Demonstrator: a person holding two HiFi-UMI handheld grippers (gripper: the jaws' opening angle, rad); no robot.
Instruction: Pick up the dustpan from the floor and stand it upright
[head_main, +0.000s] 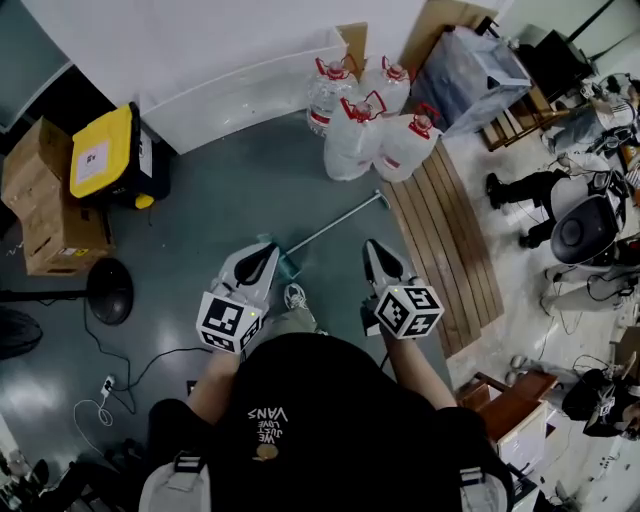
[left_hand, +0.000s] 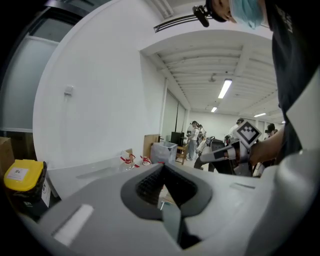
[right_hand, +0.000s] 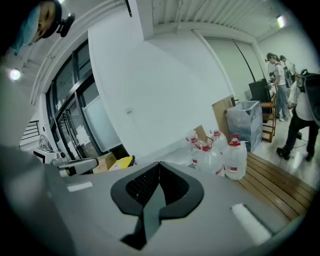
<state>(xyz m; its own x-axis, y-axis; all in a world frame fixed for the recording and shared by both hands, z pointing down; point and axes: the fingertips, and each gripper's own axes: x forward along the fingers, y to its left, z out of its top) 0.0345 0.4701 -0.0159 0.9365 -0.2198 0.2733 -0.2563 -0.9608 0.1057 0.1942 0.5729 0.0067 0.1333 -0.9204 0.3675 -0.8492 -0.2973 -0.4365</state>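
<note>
Head view: dustpan (head_main: 335, 225) flat on floor (head_main: 230, 190)

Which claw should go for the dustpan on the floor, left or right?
Left, probably. In the head view the left claw has its tip right at the pan end of the teal long-handled dustpan. The right claw is clear of the metal handle. Both are shut.
</note>
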